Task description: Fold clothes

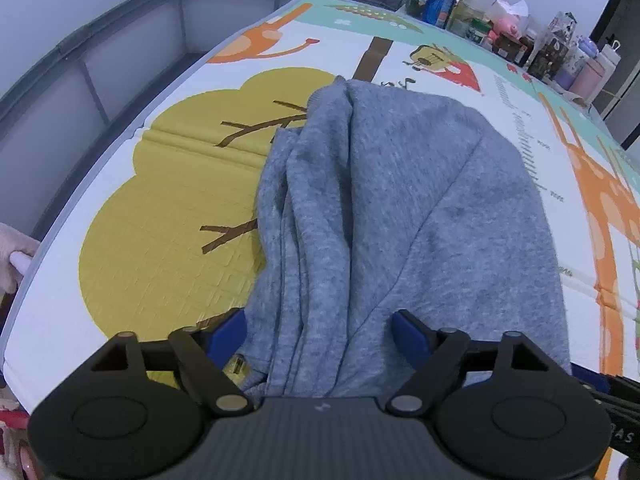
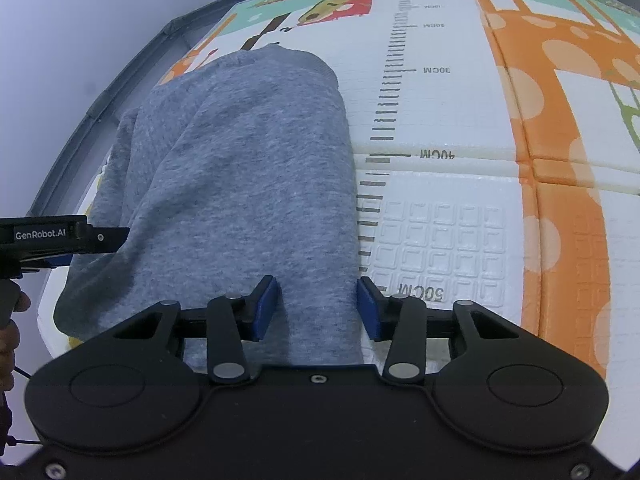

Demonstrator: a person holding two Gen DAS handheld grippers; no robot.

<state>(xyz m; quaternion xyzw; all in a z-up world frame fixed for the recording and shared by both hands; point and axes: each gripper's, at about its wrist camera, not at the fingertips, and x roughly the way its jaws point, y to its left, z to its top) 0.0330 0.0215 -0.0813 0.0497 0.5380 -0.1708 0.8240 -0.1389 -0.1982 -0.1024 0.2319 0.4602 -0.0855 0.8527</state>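
A grey knitted garment (image 1: 400,200) lies lengthwise on the printed play mat (image 1: 160,240), bunched in folds along its left side. My left gripper (image 1: 318,332) hovers over the garment's near end, open. Its blue pads (image 1: 406,326) stand wide apart with cloth lying loose between them. In the right wrist view the same garment (image 2: 240,160) runs away from me beside the printed ruler marks. My right gripper (image 2: 318,308) is open. Its blue pads (image 2: 266,306) flank the near right strip of cloth without pinching it. A black finger (image 2: 108,236) of the left gripper touches the garment's left edge.
Bottles, cans and jars (image 1: 500,24) crowd the far end beyond the mat. A grey panelled rail (image 1: 80,80) runs along the mat's left side. A person's hand (image 2: 10,320) holds the left gripper's handle. An orange giraffe print (image 2: 560,160) covers the mat to the right.
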